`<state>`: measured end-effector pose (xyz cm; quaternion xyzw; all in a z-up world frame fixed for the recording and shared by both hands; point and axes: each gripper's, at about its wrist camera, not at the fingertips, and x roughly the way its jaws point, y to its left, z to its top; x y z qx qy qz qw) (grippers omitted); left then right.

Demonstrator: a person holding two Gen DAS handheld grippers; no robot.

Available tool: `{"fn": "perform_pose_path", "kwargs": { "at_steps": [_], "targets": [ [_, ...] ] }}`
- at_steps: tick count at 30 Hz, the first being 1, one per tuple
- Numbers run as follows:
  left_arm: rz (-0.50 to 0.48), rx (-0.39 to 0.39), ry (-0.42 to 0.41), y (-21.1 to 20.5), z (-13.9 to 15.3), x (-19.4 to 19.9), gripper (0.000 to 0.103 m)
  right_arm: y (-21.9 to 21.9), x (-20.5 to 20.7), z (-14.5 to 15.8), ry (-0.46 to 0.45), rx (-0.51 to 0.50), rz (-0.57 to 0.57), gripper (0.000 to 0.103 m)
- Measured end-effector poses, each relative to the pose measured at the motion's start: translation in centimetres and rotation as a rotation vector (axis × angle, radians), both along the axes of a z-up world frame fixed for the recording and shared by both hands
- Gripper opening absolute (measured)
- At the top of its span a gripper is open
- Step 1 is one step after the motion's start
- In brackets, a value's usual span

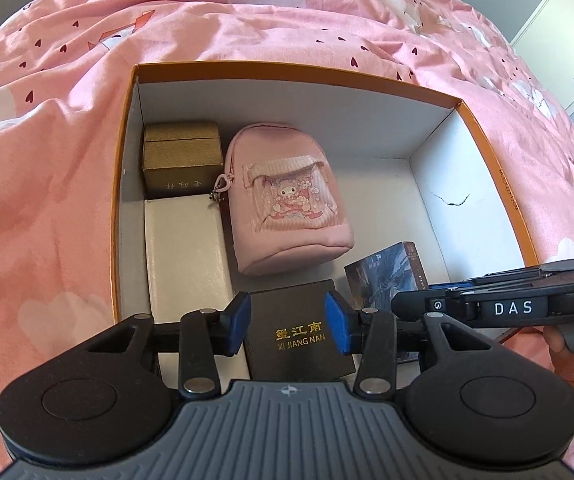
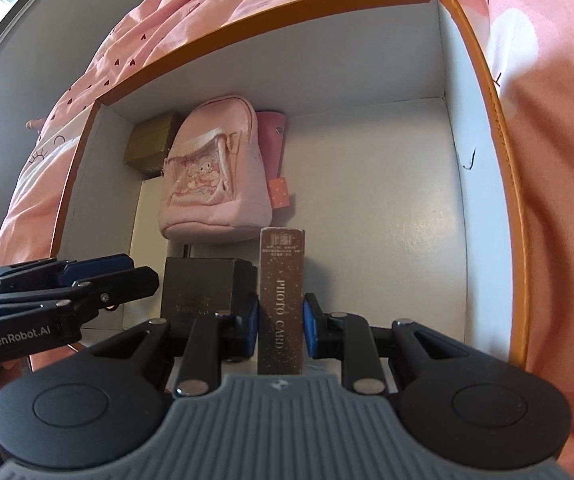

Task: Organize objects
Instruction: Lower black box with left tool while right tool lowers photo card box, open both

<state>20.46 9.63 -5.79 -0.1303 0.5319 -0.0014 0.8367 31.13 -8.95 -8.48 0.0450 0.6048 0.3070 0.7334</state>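
Note:
An open orange-rimmed box (image 1: pixel 491 148) with white walls lies on a pink bed cover. My left gripper (image 1: pixel 288 322) is shut on a black box (image 1: pixel 299 336) lettered XI JIANG NAN, low at the box's near side. My right gripper (image 2: pixel 280 322) is shut on a brown photo card box (image 2: pixel 281 300) held on edge just right of the black box (image 2: pixel 203 292). The photo card box (image 1: pixel 383 276) shows its dark blue face in the left wrist view. Inside lie a pink mini backpack (image 1: pixel 287 196), a gold box (image 1: pixel 183 158) and a white box (image 1: pixel 187 256).
A pink wallet (image 2: pixel 271 140) with a dotted tag stands behind the backpack (image 2: pixel 215 172). The box's right half shows bare white floor (image 2: pixel 375 200). The pink heart-print bed cover (image 1: pixel 47 160) surrounds the box. A white cabinet (image 1: pixel 559 4) stands at the far right.

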Motion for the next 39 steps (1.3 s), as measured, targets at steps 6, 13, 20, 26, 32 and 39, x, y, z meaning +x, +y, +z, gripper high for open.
{"fn": "perform_pose_path", "kwargs": {
  "at_steps": [6,13,20,26,32,39],
  "targets": [
    [-0.022,0.006,-0.010,-0.7,-0.7,-0.1,0.051,0.6,0.6,-1.2,0.070,0.035,-0.011,0.024],
    [-0.028,0.014,-0.023,-1.1,-1.5,-0.1,0.051,1.5,0.7,-1.5,0.066,-0.007,0.027,0.026],
    [-0.025,0.017,-0.023,-1.3,-1.9,-0.3,0.051,2.5,0.1,-1.4,-0.044,-0.147,0.102,0.039],
    [-0.016,0.041,-0.033,-1.5,-2.3,-0.6,0.051,2.6,0.2,-1.8,-0.037,-0.177,0.111,0.043],
    [0.004,0.034,-0.038,-1.3,-2.5,-0.8,0.051,2.8,-0.3,-1.9,-0.053,-0.206,0.133,0.043],
    [-0.003,0.035,-0.052,-1.6,-2.5,-1.1,0.051,3.3,-1.0,-1.8,-0.087,-0.206,0.166,0.021]
  ]
}}
